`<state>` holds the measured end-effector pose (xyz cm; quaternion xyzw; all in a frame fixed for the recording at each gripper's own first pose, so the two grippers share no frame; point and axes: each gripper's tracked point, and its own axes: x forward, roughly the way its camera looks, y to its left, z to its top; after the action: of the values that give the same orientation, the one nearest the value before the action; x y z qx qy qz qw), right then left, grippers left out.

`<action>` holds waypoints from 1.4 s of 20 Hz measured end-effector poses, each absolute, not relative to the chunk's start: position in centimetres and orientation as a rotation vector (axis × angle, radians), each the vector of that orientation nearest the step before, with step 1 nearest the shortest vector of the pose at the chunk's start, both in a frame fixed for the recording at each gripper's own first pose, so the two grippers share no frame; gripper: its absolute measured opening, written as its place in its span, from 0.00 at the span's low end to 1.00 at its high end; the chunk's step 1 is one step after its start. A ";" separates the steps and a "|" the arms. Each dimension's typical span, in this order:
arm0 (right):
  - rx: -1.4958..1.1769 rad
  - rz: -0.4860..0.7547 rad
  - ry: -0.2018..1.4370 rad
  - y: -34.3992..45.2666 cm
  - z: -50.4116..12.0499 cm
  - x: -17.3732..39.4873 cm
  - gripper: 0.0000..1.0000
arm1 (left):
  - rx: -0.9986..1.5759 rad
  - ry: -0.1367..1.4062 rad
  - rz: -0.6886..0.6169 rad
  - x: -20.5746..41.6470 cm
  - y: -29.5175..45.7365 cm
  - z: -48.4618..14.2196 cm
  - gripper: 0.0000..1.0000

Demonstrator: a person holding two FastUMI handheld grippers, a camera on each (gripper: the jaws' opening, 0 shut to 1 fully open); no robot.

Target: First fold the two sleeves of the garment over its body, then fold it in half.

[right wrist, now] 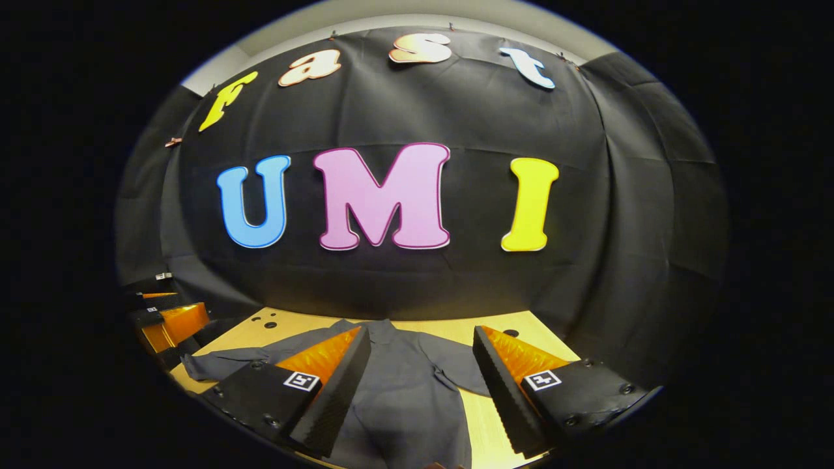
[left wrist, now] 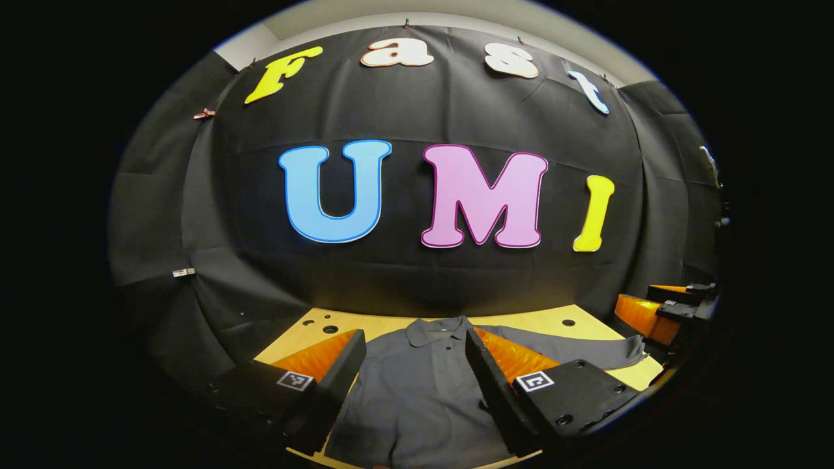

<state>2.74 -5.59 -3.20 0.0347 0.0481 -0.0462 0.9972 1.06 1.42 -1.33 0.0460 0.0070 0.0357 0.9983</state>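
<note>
Left gripper view: garment [left wrist: 417,391] lies flat on table [left wrist: 541,320] beyond spread, empty fingers [left wrist: 485,371].

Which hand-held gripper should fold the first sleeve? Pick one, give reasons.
Right, probably. The right hand-held gripper is open with a sleeve lying between its fingers; the left hand-held gripper, also open, frames the shirt at collar and body.

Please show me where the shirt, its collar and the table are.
shirt [left wrist: 417,397]: left gripper view, on the chest.
collar [left wrist: 435,331]: left gripper view, on its middle.
table [right wrist: 485,417]: right gripper view, bare wood beside the shirt.
</note>
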 end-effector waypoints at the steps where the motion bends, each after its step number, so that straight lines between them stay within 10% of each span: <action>1: 0.067 -0.111 0.104 -6.5 -3.5 2.9 0.98 | 0.094 0.016 0.074 1.2 1.3 -1.4 0.97; 28: 0.212 -0.585 0.601 -36.3 -23.4 8.9 0.98 | 0.078 0.190 0.251 4.5 -1.3 -6.6 0.97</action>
<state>8.95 -36.32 -23.42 0.1028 0.2913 -0.2833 0.9079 4.52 -1.30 -6.61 0.0390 0.0945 0.1252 0.9869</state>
